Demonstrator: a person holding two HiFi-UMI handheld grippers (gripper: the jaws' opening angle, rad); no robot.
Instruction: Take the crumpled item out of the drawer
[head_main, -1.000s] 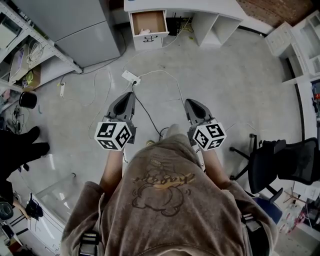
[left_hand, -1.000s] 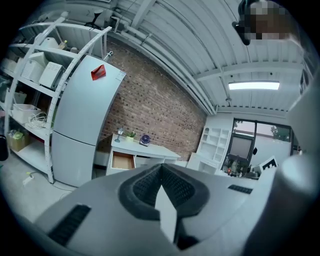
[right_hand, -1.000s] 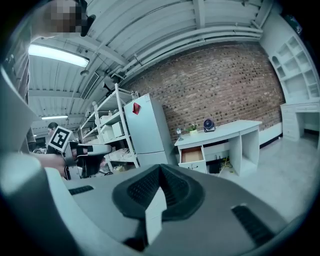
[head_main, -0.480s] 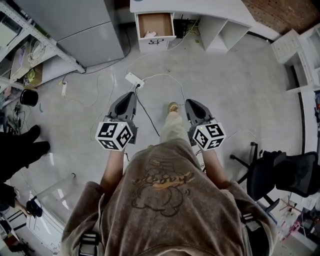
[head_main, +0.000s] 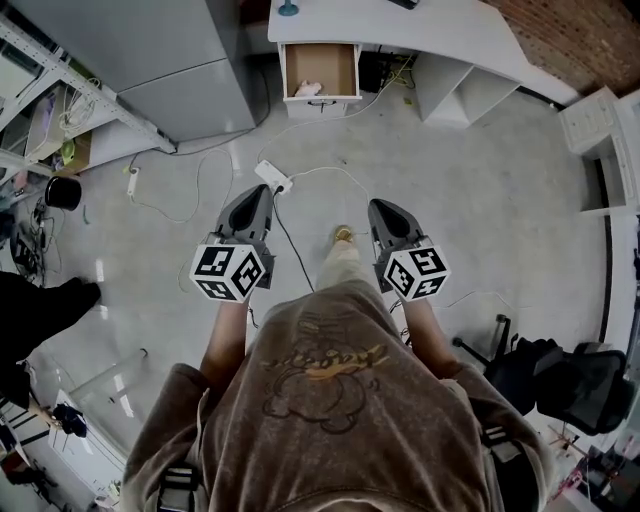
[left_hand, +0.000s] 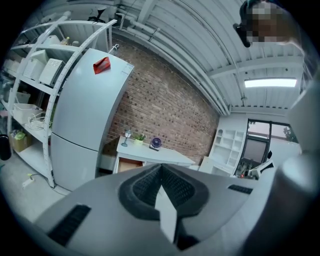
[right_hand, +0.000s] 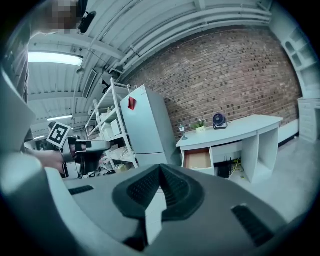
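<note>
An open wooden-lined drawer hangs out of a white desk far ahead across the floor. A pale crumpled item lies inside at its front edge. Both grippers are held side by side at waist height, far short of the drawer. My left gripper is shut with nothing in it, and my right gripper is shut and empty too. The left gripper view shows closed jaws with the drawer small behind them. In the right gripper view the drawer sits beyond the closed jaws.
A grey fridge stands left of the desk. A power strip and loose cables lie on the floor between me and the drawer. Metal shelving lines the left side, and an office chair stands at the right.
The person has stepped forward: desk and drawer sit lower and larger in the head view, and the chair has slid down to the right. Both grippers keep their pose.
</note>
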